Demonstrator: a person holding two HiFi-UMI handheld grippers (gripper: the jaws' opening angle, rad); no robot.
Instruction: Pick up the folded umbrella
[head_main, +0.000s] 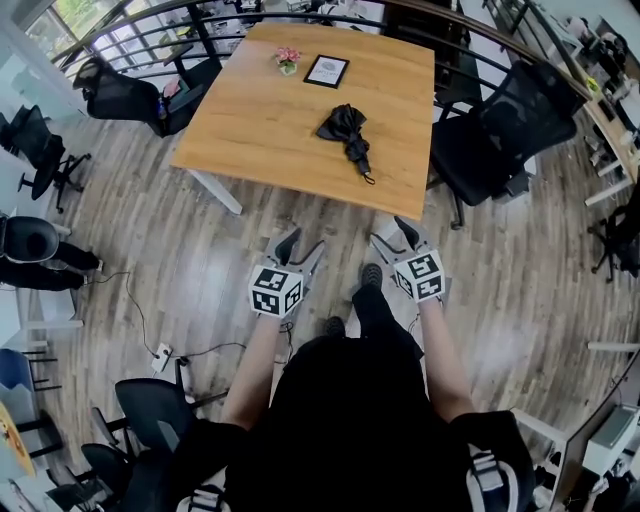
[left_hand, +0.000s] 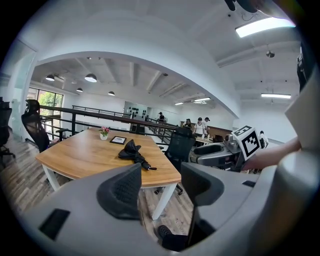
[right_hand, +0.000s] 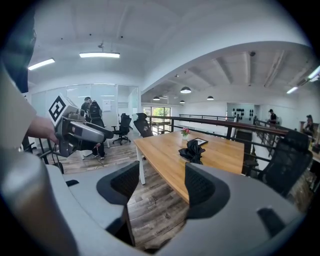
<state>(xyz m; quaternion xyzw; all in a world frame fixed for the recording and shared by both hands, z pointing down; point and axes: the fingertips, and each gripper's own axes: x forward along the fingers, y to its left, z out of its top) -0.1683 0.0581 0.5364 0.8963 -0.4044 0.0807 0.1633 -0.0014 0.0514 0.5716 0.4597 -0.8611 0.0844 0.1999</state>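
A black folded umbrella (head_main: 347, 132) lies on the wooden table (head_main: 260, 120), near its front right edge; it also shows as the umbrella (left_hand: 134, 154) in the left gripper view and the umbrella (right_hand: 192, 150) in the right gripper view. My left gripper (head_main: 302, 243) and right gripper (head_main: 389, 231) hover over the floor in front of the table, well short of the umbrella. Both stand open with nothing between their jaws. The left gripper (left_hand: 161, 186) and right gripper (right_hand: 162, 184) point toward the table.
On the table's far side stand a small flower pot (head_main: 288, 61) and a framed picture (head_main: 326, 71). Black office chairs (head_main: 490, 135) flank the table at right and at far left (head_main: 125, 97). A railing (head_main: 330, 12) runs behind. Cables (head_main: 150, 330) lie on the wooden floor.
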